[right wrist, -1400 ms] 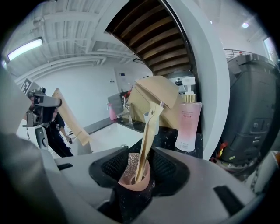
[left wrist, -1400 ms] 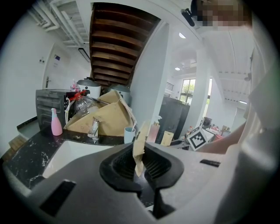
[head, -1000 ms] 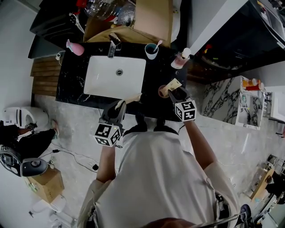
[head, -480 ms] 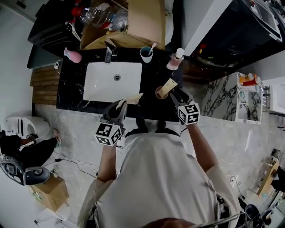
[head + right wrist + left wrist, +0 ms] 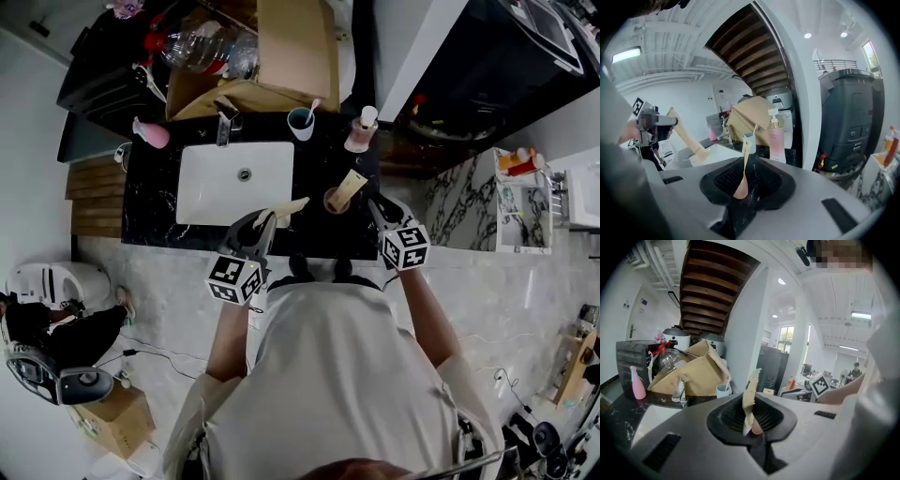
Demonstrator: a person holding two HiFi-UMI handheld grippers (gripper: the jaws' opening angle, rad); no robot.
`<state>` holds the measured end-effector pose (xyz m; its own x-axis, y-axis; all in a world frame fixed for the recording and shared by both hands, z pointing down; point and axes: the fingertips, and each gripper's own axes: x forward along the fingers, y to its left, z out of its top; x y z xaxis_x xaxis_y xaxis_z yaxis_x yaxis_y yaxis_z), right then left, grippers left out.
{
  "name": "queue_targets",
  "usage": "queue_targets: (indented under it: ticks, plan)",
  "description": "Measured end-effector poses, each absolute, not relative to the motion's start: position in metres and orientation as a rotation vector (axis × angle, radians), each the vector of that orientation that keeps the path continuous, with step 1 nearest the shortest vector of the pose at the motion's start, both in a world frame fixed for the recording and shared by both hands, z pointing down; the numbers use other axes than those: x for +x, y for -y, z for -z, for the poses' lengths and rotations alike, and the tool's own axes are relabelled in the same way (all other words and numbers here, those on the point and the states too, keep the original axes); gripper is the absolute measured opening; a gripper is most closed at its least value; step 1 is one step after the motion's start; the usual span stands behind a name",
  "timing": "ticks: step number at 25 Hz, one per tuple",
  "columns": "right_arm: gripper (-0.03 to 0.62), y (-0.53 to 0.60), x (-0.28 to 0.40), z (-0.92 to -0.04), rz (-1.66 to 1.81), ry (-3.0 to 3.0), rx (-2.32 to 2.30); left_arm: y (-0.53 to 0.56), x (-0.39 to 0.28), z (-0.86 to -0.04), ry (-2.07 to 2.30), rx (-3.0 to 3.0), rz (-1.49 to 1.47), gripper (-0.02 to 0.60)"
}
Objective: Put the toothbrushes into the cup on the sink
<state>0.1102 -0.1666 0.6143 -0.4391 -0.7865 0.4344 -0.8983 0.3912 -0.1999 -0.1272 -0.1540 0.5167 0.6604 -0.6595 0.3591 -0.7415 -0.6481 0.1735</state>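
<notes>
Your left gripper [image 5: 265, 217] jaws clench a beige paper-wrapped toothbrush [image 5: 289, 207] at mid-frame. Right of it, your right gripper [image 5: 373, 201] jaws are closing on a pink-ended toothbrush [image 5: 349, 187].

Glossy black marble counter [image 5: 155, 192], smooth white sink [image 5: 202, 187].

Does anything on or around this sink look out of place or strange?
Yes. A large cardboard box and clear plastic bottles are piled directly behind the faucet, which is odd clutter for a washbasin.
</notes>
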Motion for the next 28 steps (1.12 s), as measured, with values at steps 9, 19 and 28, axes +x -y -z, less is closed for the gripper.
queue_targets:
  ticks: [9,19,28]
  plan:
    - [0.056,0.154,0.126,-0.601,-0.623,2.382,1.531,0.167,-0.098,-0.512,1.017,2.641,-0.413,0.037]
    - [0.044,0.135,0.13,-0.592,-0.656,2.398,1.546,0.173,-0.059,-0.521,0.866,2.706,-0.482,0.037]
    - [0.044,0.12,0.126,-0.577,-0.668,2.425,1.562,0.177,-0.024,-0.541,0.739,2.755,-0.587,0.037]
